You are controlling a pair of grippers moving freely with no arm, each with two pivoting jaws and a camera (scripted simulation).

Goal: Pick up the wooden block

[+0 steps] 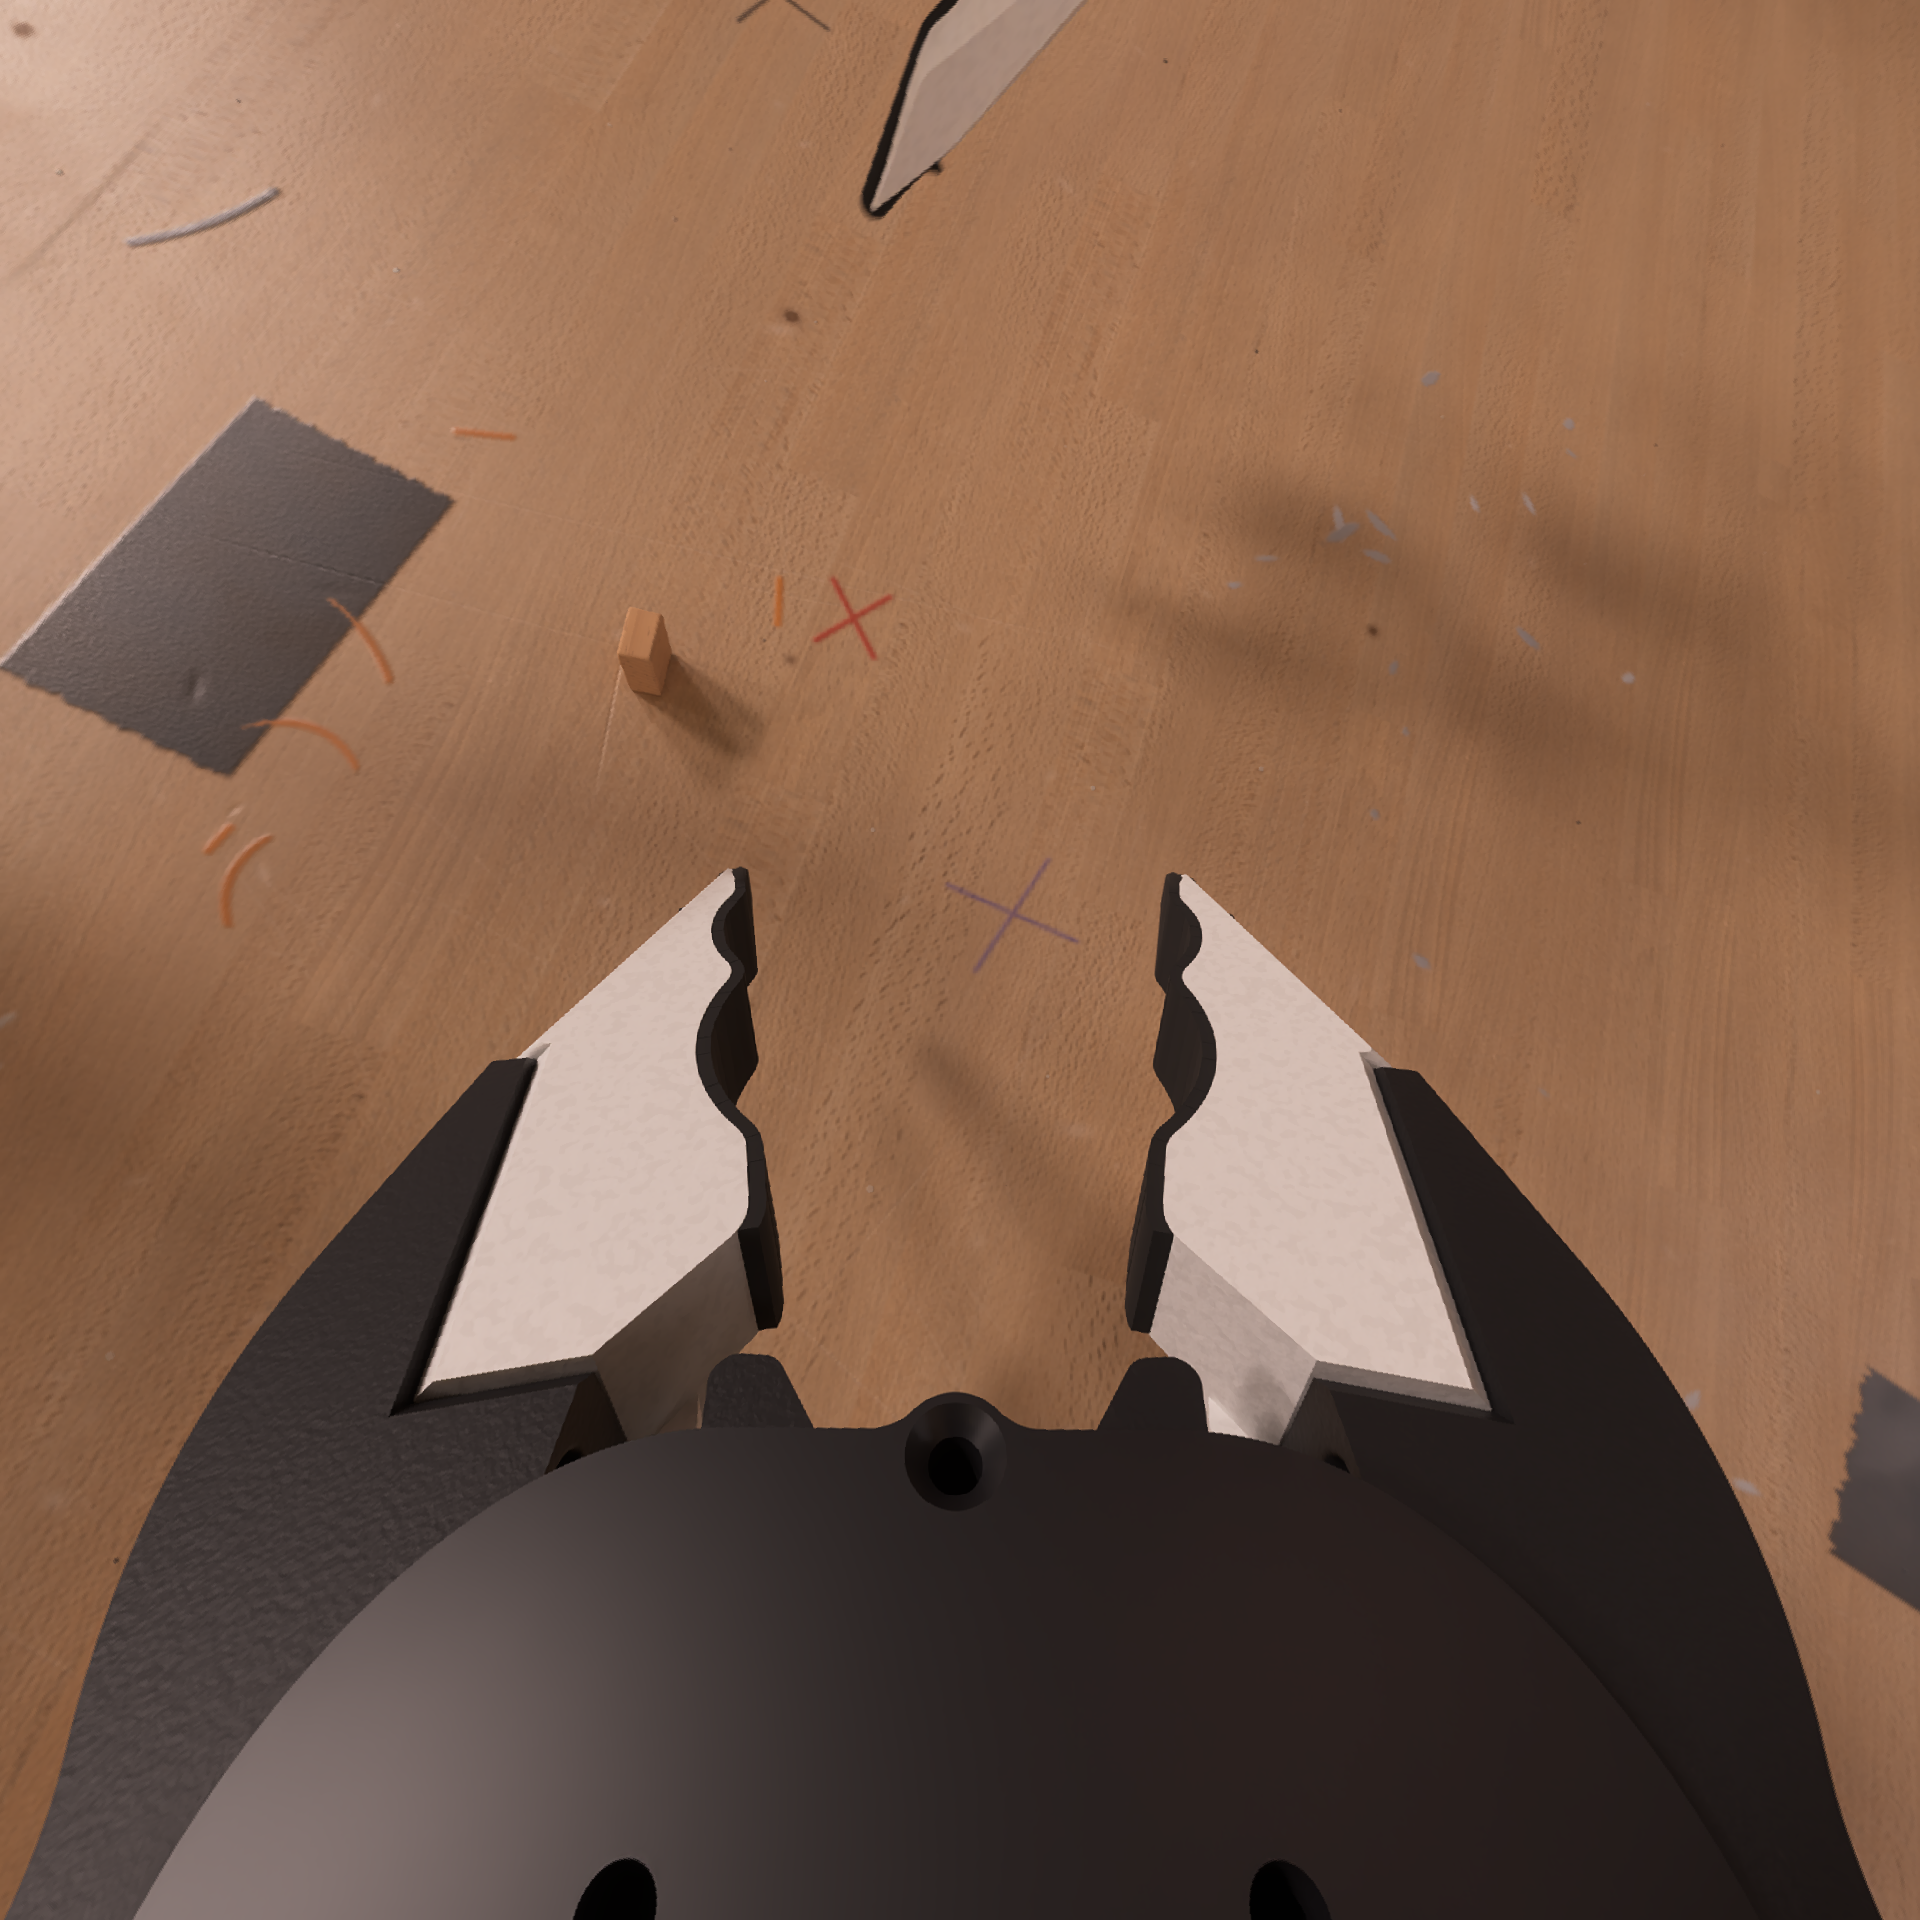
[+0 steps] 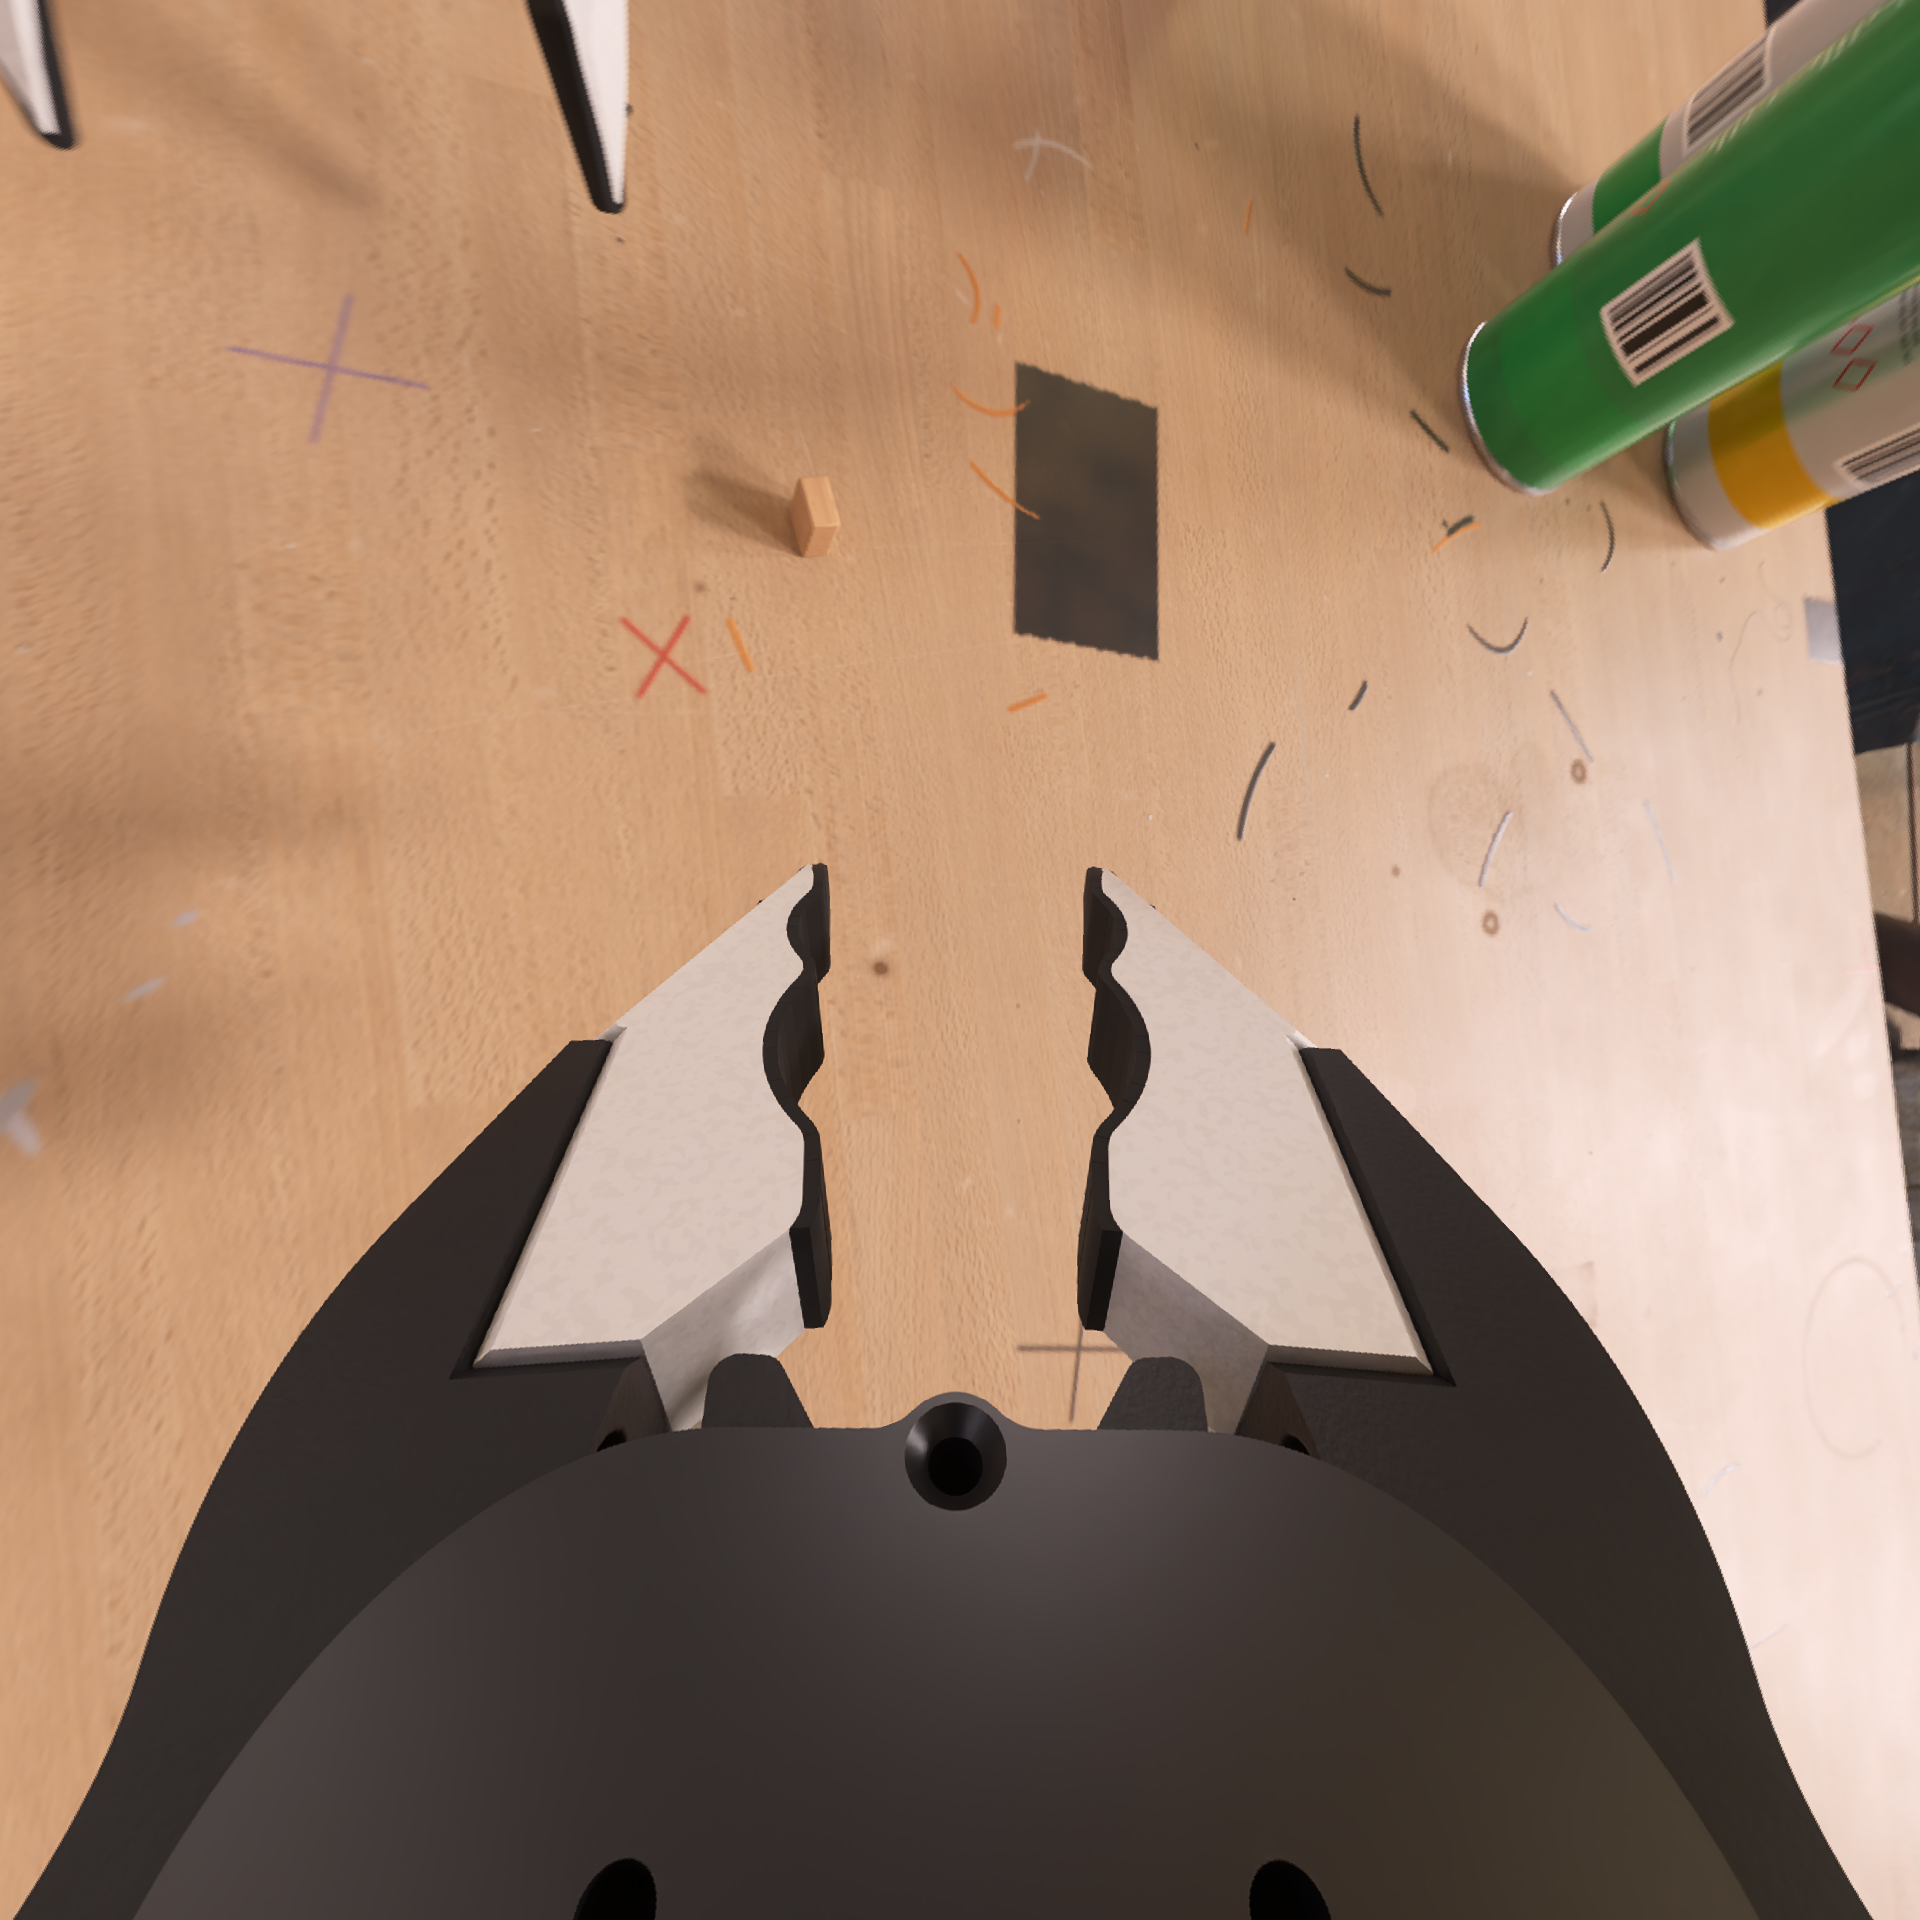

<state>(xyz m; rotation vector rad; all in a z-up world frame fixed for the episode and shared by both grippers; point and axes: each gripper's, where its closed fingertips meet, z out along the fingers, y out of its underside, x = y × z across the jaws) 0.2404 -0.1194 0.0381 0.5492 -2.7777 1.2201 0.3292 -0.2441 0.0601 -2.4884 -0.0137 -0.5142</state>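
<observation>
A small wooden block stands on the wooden table, ahead and left of my left gripper, which is open and empty above the table. In the right wrist view the same block stands ahead and slightly left of my right gripper, which is open and empty, its jaws narrower than the left's. The other gripper's fingertips show at the top left of the right wrist view, and one fingertip shows at the top of the left wrist view.
A dark grey rectangular patch lies on the table beside the block; it also shows in the right wrist view. A green can and a yellow-banded can stand at the right near the table edge. Coloured crosses and scratches mark the tabletop.
</observation>
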